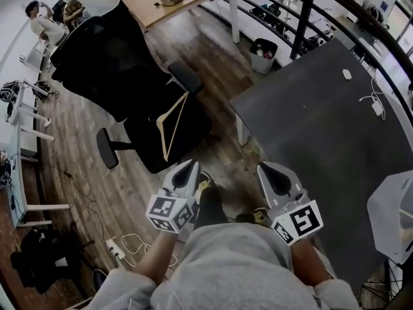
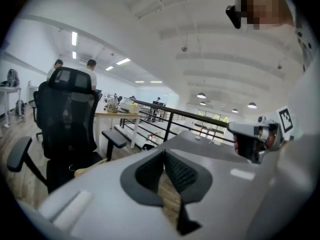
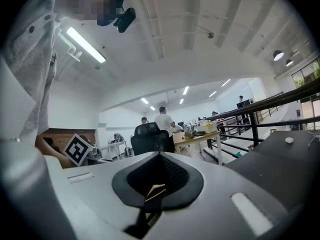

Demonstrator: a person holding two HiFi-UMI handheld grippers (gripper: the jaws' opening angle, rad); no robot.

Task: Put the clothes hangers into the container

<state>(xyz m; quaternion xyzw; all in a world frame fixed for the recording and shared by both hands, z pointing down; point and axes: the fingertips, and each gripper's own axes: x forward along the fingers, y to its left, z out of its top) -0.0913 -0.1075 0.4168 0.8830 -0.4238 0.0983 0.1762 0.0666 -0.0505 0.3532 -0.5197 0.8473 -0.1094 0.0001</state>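
Hanger (image 1: 177, 124) on chair (image 1: 110, 57) (table edge (image 1: 248, 108) near)

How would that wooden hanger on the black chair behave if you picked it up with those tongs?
Likely stiff and fairly light: the hanger looks like thin bare wood. It lies on the chair seat as an open frame, so it should not roll, but might swing if gripped at one end.

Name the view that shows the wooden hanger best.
Head view: the whole hanger lies on the black chair's seat. The left gripper view catches only one end; the right gripper view, none of it.
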